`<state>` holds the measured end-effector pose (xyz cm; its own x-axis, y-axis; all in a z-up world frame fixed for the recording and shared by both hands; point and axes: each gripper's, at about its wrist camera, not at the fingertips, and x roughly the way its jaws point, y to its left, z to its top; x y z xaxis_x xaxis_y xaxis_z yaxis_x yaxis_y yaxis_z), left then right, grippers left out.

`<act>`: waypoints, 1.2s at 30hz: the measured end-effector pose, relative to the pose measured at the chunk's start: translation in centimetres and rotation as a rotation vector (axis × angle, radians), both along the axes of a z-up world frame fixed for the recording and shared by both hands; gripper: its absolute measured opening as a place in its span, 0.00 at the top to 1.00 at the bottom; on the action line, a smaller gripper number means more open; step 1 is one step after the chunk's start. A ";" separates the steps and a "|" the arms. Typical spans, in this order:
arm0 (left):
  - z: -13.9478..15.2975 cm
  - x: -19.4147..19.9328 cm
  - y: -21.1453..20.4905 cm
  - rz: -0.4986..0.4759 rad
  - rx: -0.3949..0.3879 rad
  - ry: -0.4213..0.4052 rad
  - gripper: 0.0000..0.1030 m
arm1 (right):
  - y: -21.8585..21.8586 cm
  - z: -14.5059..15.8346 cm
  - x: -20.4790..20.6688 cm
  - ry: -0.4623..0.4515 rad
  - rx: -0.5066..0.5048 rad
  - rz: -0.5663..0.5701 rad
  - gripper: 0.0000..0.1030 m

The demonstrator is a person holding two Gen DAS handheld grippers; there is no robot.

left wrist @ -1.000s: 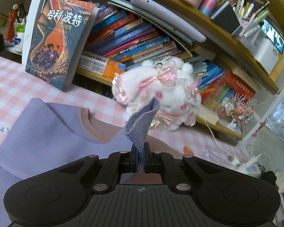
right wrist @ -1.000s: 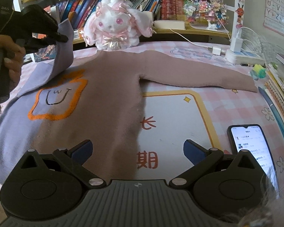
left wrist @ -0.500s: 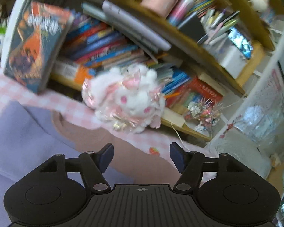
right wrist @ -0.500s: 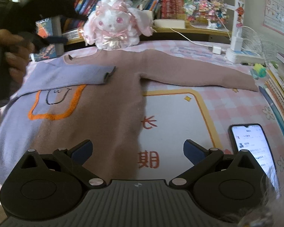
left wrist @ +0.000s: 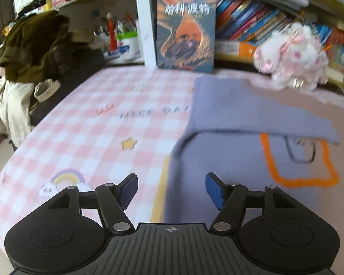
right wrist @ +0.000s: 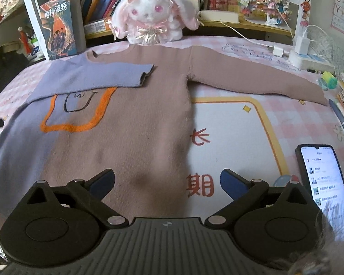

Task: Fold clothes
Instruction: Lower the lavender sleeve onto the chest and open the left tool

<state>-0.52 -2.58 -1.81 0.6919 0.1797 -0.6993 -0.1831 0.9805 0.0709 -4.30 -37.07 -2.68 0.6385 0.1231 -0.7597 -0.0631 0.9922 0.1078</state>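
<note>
Here, a mauve-and-lilac sweater [right wrist: 135, 123] lies flat on the checked tablecloth [left wrist: 98, 137] printed "期", 1 lilac sleeve [right wrist: 96, 75] folded across its chest, near the book [left wrist: 187, 31] titled "哈利·波特", while the left gripper [left wrist: 170, 189] and right gripper [right wrist: 167, 181] hover wide and empty.

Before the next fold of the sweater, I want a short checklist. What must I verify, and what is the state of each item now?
1. Purple sleeve folded across the sweater chest: ok.
2. Brown sleeve folded in: not ok, it lies stretched out to the side.
3. Left tool free of cloth: ok, open with nothing between the pads.
4. Right tool ready: ok, open and empty above the hem.
5. Phone clear of the sweater: ok, it lies apart on the mat.
6. Plush rabbit clear of the collar: cannot tell, it sits very close behind it.
</note>
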 end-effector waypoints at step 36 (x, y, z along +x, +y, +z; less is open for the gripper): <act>-1.5 0.2 10.9 0.011 -0.136 0.038 0.96 | 9.8 -0.1 -1.0 0.044 -0.015 0.180 0.87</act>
